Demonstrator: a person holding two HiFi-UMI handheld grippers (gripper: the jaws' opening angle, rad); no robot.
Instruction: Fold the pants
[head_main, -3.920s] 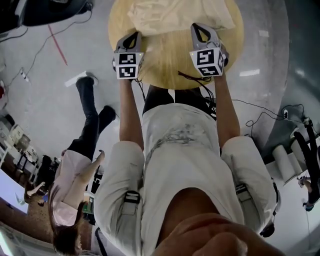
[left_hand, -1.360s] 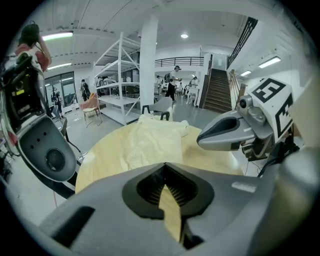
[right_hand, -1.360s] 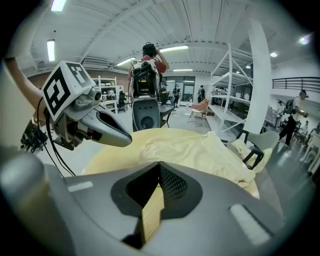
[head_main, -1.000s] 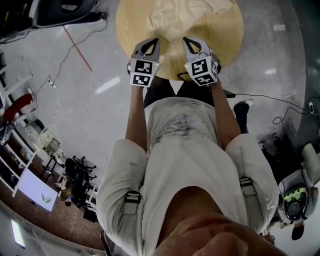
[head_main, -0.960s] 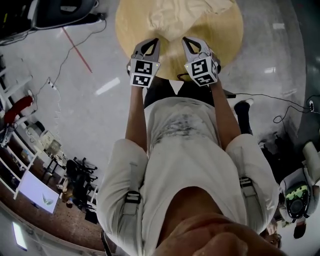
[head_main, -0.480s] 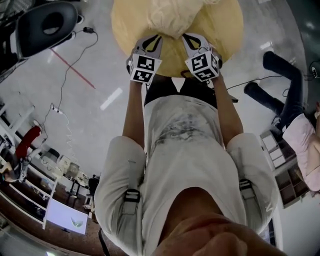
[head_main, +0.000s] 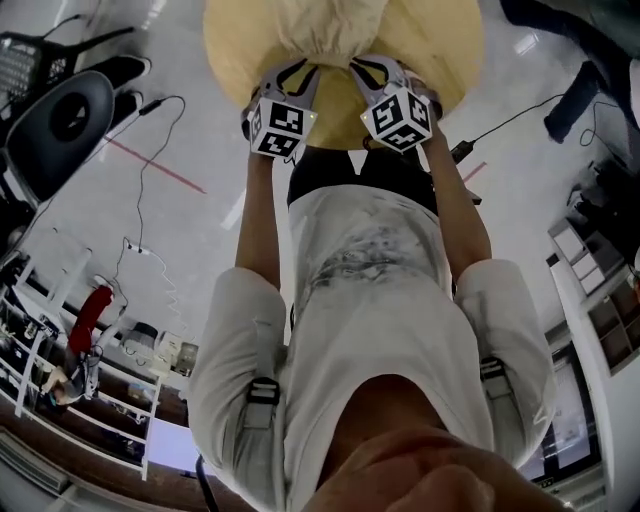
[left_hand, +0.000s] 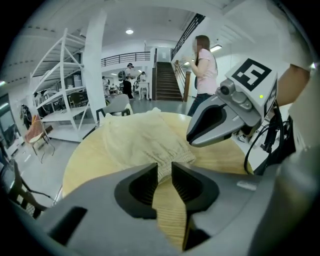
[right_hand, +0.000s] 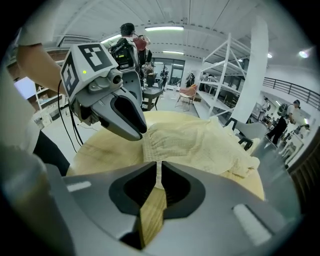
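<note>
Pale wood of the round desk (head_main: 450, 45) is seen under both tools. The left tool (left_hand: 164, 169) has just been opened, and its jaws are held apart with the waistband hem of the cream pants (left_hand: 135, 137) loose at their tips. The right tool (right_hand: 159, 169), also just opened, is parted narrowly around the same hem. Beyond the tools, the pants are heaped on the desk.

The pants (head_main: 330, 30) lie on the table (head_main: 442, 45).

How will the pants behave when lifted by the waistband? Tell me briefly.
Probably floppy: the pants lie rumpled on the table, so they would sag. Likely light, since the cloth looks thin. The gathered waistband should offer grip, not slip.
</note>
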